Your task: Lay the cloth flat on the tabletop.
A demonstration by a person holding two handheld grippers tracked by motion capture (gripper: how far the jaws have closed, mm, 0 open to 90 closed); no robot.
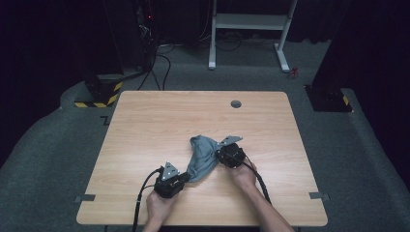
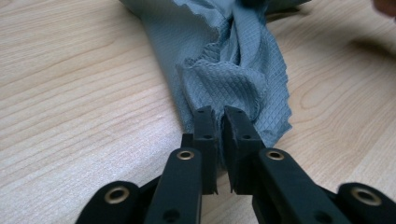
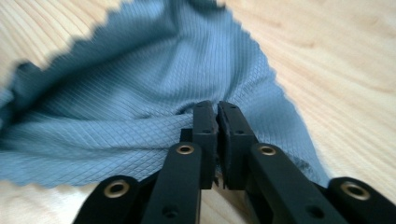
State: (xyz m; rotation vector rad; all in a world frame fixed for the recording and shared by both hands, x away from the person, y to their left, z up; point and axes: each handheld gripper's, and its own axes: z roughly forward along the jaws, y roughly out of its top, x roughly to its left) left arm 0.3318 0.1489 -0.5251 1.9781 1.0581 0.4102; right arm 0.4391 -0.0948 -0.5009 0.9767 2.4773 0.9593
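The left gripper (image 2: 218,112) and the right gripper (image 3: 217,108) each pinch an edge of the grey cloth (image 1: 203,159), which remains bunched and not yet spread on the table (image 1: 145,125).

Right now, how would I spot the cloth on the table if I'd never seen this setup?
Start at the wooden table and look just right of centre on its near half. There lies the cloth, bunched in a band between the left hand-held gripper and the right hand-held gripper. It is grey-blue with a diamond weave and zigzag edges, the one soft thing there.
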